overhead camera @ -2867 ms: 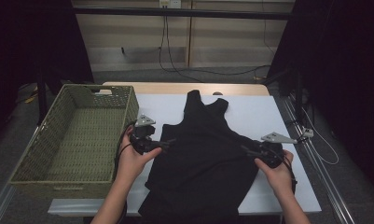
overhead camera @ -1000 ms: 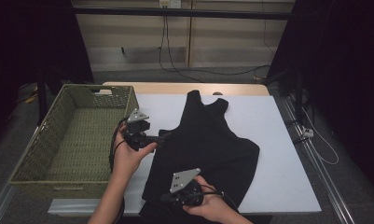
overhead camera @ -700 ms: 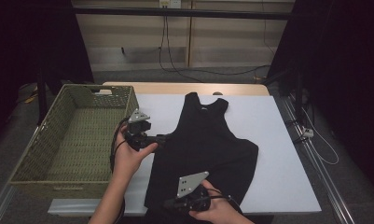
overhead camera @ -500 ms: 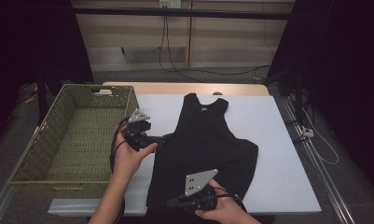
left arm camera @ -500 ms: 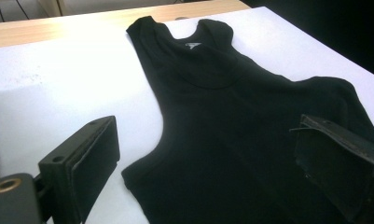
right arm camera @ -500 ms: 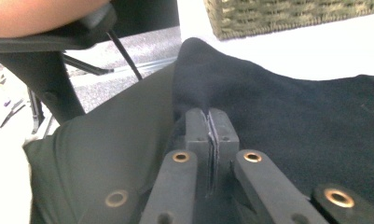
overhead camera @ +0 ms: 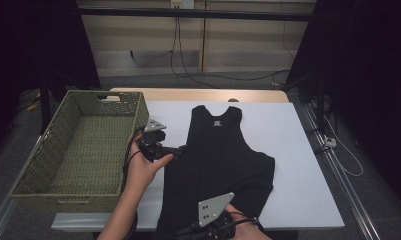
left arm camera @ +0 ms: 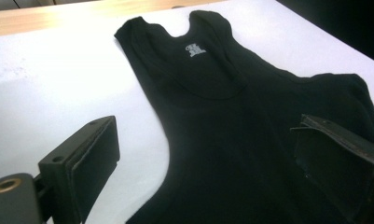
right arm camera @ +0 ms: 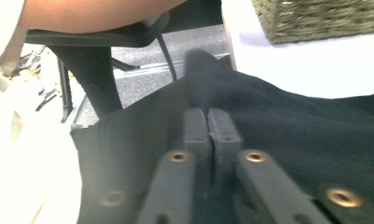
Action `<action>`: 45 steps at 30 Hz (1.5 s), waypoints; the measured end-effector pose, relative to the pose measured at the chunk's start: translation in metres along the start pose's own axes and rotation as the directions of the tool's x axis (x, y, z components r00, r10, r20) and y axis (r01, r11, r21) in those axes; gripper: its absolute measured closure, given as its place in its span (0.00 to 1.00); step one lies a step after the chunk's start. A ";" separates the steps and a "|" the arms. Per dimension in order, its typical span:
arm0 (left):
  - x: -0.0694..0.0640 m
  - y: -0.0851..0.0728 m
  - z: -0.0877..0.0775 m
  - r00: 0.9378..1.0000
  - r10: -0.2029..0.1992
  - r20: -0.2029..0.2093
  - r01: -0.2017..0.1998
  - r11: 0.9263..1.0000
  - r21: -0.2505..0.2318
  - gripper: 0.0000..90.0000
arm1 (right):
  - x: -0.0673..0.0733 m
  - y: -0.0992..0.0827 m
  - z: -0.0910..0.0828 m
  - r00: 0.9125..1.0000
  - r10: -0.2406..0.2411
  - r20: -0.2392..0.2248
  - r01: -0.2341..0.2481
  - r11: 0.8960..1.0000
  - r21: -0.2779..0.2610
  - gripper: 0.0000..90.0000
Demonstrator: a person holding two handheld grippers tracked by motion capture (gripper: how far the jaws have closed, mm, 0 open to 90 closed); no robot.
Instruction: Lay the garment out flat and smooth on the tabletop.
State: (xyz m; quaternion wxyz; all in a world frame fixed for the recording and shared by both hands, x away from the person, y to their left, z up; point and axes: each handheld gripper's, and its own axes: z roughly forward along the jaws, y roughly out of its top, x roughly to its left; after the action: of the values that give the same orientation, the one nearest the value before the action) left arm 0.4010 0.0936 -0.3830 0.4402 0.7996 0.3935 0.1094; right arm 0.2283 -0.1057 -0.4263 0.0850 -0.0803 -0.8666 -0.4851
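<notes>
A black tank top [overhead camera: 218,160] lies flat on the white table [overhead camera: 298,150], neck at the far end. My left gripper [overhead camera: 180,149] rests at the garment's left edge, open; in the left gripper view [left arm camera: 212,158] one jaw stands over bare table and the other over the black tank top [left arm camera: 222,116]. At the near table edge my right gripper [overhead camera: 188,232] holds the hem. In the right gripper view [right arm camera: 208,116] its jaws pinch a ridge of the tank top's cloth [right arm camera: 292,126]; they have just been opening slightly, with the cloth still between them.
A woven green basket [overhead camera: 138,107] stands on the table's left part, beside my left hand. Past the near table edge are a chair leg [right arm camera: 96,79] and floor. Bare white table lies to the right of the garment.
My right gripper left the garment's right side and took hold of the hem at the near edge, then drifted right and slightly up. The tank top's twisted upper part straightened out flat. The left hand stayed put.
</notes>
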 end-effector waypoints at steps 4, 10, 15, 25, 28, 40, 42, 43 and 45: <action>0.002 -0.002 0.004 1.000 0.009 -0.007 -0.009 1.000 0.012 0.08 | -0.007 -0.002 -0.005 0.996 0.029 0.089 -0.032 0.999 0.032 0.57; 0.004 -0.006 0.010 1.000 -0.018 -0.009 0.018 1.000 0.004 0.08 | -0.038 -0.008 -0.041 0.952 0.169 0.256 -0.157 0.985 -0.067 0.45; 0.004 -0.007 0.011 1.000 -0.027 -0.009 0.027 1.000 -0.004 0.08 | -0.067 -0.020 -0.068 0.893 0.212 0.398 -0.192 0.977 -0.091 0.43; 0.005 -0.008 0.012 1.000 0.022 -0.001 -0.022 0.999 0.032 0.08 | -0.081 -0.037 -0.091 0.824 0.257 0.504 -0.235 0.966 -0.109 0.41; 0.004 -0.007 0.014 1.000 0.024 -0.002 -0.024 0.999 0.031 0.08 | -0.082 -0.042 -0.095 0.815 0.254 0.520 -0.240 0.966 -0.096 0.41; -0.003 0.003 0.024 0.999 0.038 0.020 -0.038 0.999 0.032 0.08 | -0.065 -0.064 -0.120 0.773 0.259 0.579 -0.255 0.963 -0.089 0.45; -0.004 0.005 0.027 0.999 0.045 0.029 -0.046 0.998 0.030 0.08 | -0.060 -0.069 -0.124 0.771 0.252 0.585 -0.256 0.964 -0.078 0.48; -0.006 0.006 0.029 0.999 0.042 0.032 -0.043 0.999 0.030 0.08 | -0.057 -0.072 -0.126 0.771 0.254 0.584 -0.259 0.963 -0.077 0.48; -0.008 0.008 0.032 0.998 0.046 0.041 -0.048 0.998 0.028 0.08 | -0.052 -0.076 -0.128 0.767 0.257 0.588 -0.265 0.961 -0.076 0.49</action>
State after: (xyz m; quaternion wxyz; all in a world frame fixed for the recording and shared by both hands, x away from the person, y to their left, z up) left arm 0.4168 0.0659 -0.3942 0.4340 0.8170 0.3670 0.0977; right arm 0.2711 -0.2579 -0.4351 -0.1226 -0.3466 -0.8327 -0.4140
